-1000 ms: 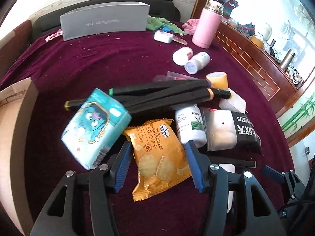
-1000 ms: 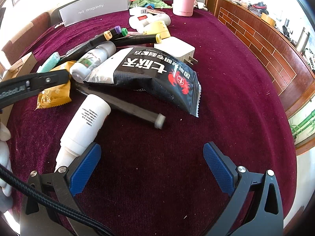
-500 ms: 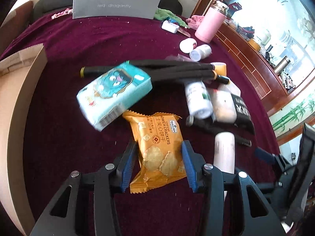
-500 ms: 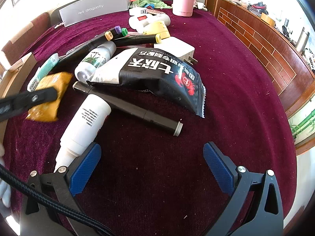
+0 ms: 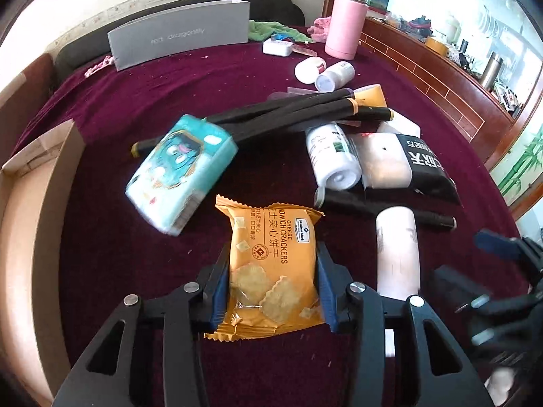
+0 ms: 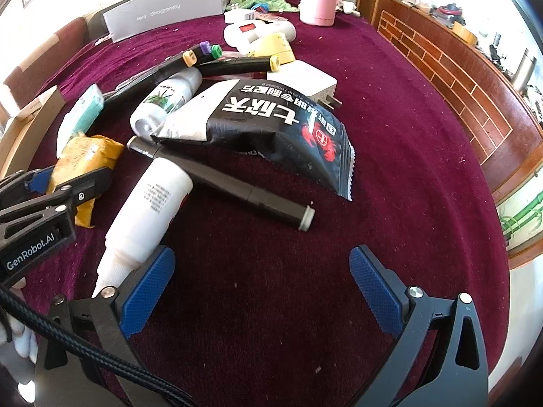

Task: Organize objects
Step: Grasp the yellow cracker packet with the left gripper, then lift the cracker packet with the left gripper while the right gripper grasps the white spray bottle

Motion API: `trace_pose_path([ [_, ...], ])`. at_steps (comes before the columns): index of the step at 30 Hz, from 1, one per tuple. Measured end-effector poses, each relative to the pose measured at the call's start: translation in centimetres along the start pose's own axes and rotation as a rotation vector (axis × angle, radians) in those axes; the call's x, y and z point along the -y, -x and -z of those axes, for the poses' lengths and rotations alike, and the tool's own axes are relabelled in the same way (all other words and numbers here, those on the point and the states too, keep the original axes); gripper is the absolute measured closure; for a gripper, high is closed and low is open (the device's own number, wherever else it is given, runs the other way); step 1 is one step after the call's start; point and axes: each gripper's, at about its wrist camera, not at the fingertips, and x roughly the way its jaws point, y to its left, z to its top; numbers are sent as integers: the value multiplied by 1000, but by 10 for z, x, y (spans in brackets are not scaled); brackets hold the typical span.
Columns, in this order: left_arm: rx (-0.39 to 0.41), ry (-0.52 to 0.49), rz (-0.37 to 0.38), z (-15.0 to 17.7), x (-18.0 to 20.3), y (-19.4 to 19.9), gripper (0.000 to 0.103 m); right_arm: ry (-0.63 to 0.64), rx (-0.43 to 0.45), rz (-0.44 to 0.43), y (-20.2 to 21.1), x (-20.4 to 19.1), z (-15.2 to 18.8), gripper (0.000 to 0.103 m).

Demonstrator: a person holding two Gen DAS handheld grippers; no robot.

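Item: orange cracker packet (image 5: 273, 268), lower centre of my left view. Long axis runs up the frame, away from me; printed top seam points toward the clutter, bottom seam toward my wrist.

My left gripper (image 5: 271, 285): blue pads (image 5: 220, 291) pressed against both long sides of the packet, closed on its lower half.

My right gripper (image 6: 259, 291): lower centre of its view, jaws spread wide, nothing between them, over bare maroon cloth (image 6: 390, 129).

Beside the packet, upper left: teal tissue pack (image 5: 181, 169), tilted. To its right: white tube (image 5: 397, 251), long axis up the frame, lying just beside my right gripper's left pad.

Above: black markers (image 5: 288, 115), white bottle (image 5: 332, 156), black snack bag (image 5: 424, 166).

Left edge: cardboard box (image 5: 40, 176). Top: grey box (image 5: 180, 34), pink flask (image 5: 346, 23).
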Motion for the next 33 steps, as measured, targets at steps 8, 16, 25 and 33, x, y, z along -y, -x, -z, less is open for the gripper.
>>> trace_pose_path([
  [8,36,69,-35,21,-30,28,64,50,148,82,50,-23,-8,7],
  [16,187,132,59,39,-61,75,64,291,455,396,112,-82,-6,7],
  [25,411,163,118,78,-72,141,64,167,630,346,151,-75,44,6],
  [33,578,204,188,88,-77,233,64,115,862,333,265,-56,91,6],
])
